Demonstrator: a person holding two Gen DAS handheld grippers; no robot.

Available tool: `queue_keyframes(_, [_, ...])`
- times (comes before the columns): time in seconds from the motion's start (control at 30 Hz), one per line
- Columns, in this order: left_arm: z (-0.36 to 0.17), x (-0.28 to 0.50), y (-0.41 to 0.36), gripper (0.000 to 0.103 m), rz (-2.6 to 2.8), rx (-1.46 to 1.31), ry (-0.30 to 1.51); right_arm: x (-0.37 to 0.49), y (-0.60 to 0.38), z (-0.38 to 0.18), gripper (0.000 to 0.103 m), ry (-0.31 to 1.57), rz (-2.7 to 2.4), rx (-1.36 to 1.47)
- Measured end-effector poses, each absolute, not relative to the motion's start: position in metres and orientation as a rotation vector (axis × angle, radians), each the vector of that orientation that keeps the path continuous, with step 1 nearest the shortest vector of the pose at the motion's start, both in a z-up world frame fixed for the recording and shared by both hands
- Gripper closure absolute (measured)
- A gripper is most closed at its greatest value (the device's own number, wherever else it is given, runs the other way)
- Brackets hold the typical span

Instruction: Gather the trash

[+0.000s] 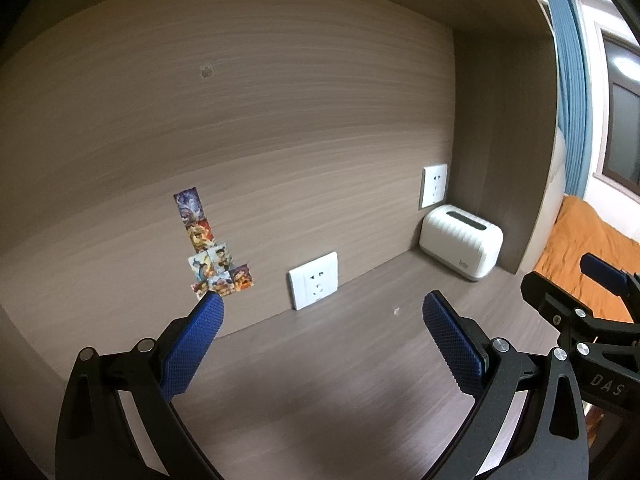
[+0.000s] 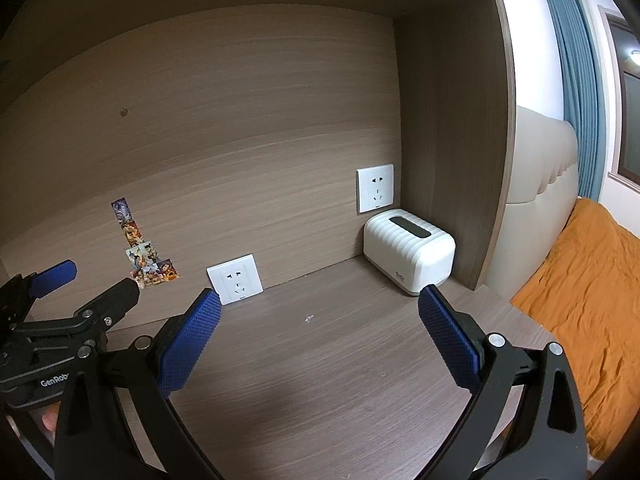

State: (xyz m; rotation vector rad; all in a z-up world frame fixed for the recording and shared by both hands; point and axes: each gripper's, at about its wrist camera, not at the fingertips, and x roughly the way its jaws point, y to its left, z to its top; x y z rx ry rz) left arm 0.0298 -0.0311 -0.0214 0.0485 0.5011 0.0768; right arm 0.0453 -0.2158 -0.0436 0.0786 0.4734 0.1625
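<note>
Trash here is one tiny white scrap (image 2: 309, 318) lying on the wooden desk (image 2: 320, 380), near the low wall socket (image 2: 235, 279) and left of the white ribbed box (image 2: 408, 256). Left gripper (image 1: 323, 312) and right gripper (image 2: 319, 304) hover spread wide, holding nothing.

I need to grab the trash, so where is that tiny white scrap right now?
The white scrap lies on the wooden desk, ahead of the open right gripper, between the lower wall socket and the white box.
</note>
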Motion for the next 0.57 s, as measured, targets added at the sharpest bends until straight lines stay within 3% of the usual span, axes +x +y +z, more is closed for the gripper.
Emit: queue_keyframes(0.57, [-0.0248,0.0355,-0.0283,0.005,0.054,0.018,0.528,0.0441,-0.2164,-0.0471,0.005,0.487,0.159,0.086])
